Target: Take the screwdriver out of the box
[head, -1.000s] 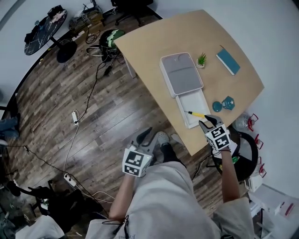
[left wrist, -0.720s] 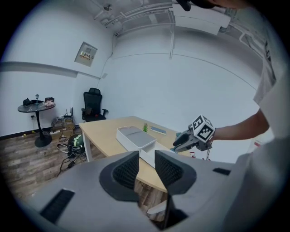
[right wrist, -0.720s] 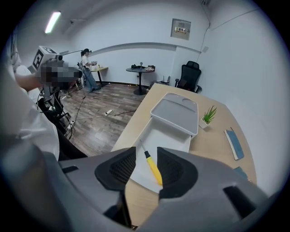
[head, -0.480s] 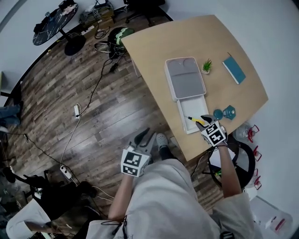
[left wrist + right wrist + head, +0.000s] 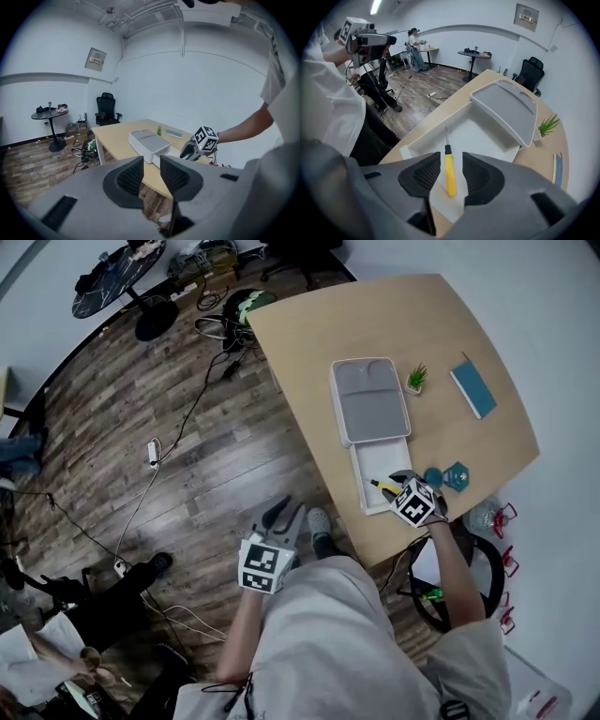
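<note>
My right gripper sits spread open around the yellow screwdriver, which lies inside the white box. Next I should clench on its handle, then lift. My left gripper is released, well away from the box.

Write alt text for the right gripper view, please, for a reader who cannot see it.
The right gripper, dark jaws open, flanks a yellow-handled screwdriver lying in a shallow white box on a light wooden table; a grey lid lies beyond.
</note>
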The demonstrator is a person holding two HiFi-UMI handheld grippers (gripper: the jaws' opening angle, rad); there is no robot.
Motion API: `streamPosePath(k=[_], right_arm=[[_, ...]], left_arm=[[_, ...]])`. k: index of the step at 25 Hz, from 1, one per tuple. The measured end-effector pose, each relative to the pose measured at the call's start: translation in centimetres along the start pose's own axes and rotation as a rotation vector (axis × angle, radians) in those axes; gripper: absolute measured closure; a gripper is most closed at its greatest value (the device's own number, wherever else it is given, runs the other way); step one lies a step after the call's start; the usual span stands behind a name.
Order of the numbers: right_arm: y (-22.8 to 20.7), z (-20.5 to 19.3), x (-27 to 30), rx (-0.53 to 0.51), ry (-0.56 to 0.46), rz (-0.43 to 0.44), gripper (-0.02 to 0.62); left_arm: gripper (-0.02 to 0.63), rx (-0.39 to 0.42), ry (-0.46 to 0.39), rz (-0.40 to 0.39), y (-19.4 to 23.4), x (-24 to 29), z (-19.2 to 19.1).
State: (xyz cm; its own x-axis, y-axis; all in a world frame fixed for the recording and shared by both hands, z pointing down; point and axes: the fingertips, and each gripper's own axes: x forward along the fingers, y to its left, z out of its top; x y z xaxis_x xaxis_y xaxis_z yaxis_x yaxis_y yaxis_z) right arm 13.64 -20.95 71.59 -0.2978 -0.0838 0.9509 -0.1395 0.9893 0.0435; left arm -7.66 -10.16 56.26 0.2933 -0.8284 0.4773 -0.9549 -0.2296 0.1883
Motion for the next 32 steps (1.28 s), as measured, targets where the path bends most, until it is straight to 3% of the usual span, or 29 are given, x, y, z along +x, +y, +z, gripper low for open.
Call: streamPosePath(k=[12,32], right_arm=[[1.1,-0.3,3.9,-0.098,0.066,0.120,0.449],[1.4,-2.3,6.2,-0.145,0.128,0.119,0.469]], left_arm=[[0.503,-0.030,-0.032,0.058,0.3,1.3,1.3],[0.503,-0.011,0.027,0.052,-0.6,1.6,0.0]])
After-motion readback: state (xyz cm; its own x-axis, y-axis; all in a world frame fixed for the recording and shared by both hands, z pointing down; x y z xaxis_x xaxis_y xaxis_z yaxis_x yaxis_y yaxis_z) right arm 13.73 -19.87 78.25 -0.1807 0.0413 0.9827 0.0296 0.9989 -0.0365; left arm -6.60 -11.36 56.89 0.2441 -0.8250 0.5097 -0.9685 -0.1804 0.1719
